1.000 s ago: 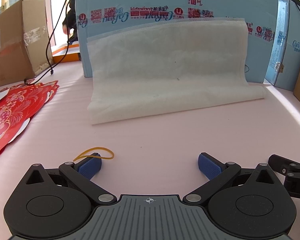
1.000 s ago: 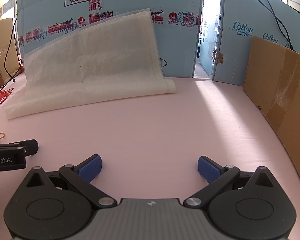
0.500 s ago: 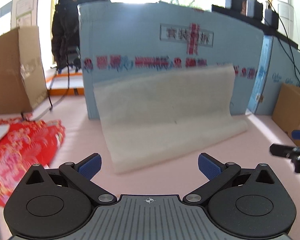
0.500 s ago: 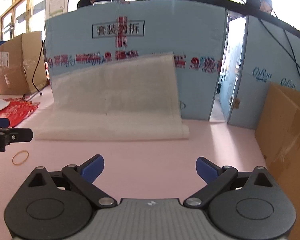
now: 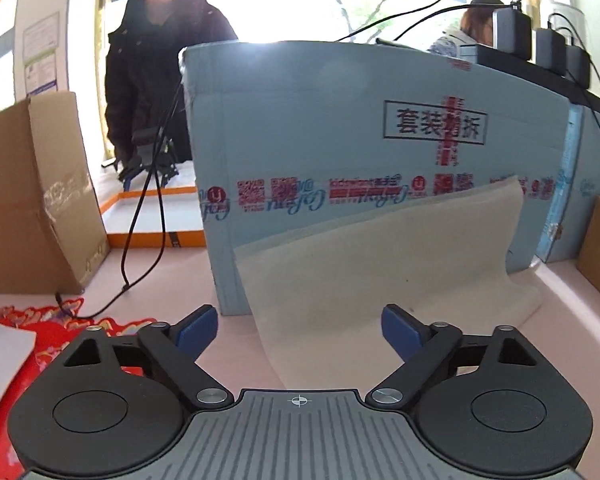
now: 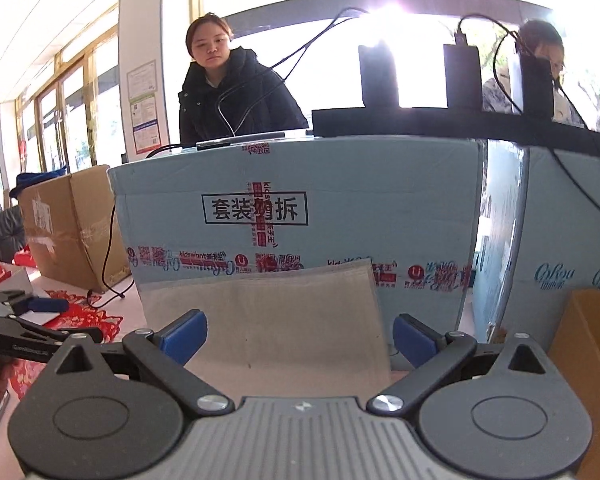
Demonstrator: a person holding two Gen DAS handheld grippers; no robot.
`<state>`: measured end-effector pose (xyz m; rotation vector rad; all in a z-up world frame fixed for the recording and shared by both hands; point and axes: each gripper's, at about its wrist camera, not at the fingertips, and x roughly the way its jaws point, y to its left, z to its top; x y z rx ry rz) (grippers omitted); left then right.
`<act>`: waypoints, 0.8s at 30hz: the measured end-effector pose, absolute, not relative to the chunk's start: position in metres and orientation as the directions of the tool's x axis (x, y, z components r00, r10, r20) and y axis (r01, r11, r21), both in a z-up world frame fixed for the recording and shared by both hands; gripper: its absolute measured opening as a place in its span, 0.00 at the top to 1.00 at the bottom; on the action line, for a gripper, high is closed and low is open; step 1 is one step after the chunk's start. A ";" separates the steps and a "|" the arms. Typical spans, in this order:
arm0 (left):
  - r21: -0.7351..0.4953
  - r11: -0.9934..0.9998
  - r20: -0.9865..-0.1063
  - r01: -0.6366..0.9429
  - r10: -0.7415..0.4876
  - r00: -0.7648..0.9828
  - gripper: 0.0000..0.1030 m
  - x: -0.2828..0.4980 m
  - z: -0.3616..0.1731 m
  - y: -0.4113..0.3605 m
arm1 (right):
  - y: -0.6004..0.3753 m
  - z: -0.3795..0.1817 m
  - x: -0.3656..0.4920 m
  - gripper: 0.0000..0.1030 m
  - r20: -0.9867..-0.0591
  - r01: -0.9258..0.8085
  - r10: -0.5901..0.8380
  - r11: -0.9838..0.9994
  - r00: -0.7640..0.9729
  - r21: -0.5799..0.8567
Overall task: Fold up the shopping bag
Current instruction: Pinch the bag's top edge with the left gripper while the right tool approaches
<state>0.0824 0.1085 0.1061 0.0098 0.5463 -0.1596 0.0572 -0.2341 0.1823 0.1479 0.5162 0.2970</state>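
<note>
White shopping bag (image 5: 380,264) leaned on blue carton (image 5: 340,128), lower edge on pink table (image 5: 172,276). Looked thin, light, limp; best pinched at upper corners. Left gripper (image 5: 298,330) jaws had just been narrowing, apart, nothing between. Right gripper (image 6: 298,338) apart, empty. Only left view showed bag's curled right edge; only right view showed other gripper.

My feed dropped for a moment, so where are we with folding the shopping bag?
Nothing looks folded yet. The white shopping bag leans unfolded against the light blue carton, its lower edge curling onto the pink table. Nothing is in hand: the left gripper, whose jaws have just been closing a little, and the right gripper are both open and empty, short of the bag. Grasping and every fold remain.
</note>
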 end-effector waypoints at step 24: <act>-0.109 0.977 -0.589 0.186 -0.214 0.779 0.79 0.183 0.036 0.126 | -0.233 0.092 0.096 0.02 -0.606 -0.057 0.379 0.875 0.699 0.480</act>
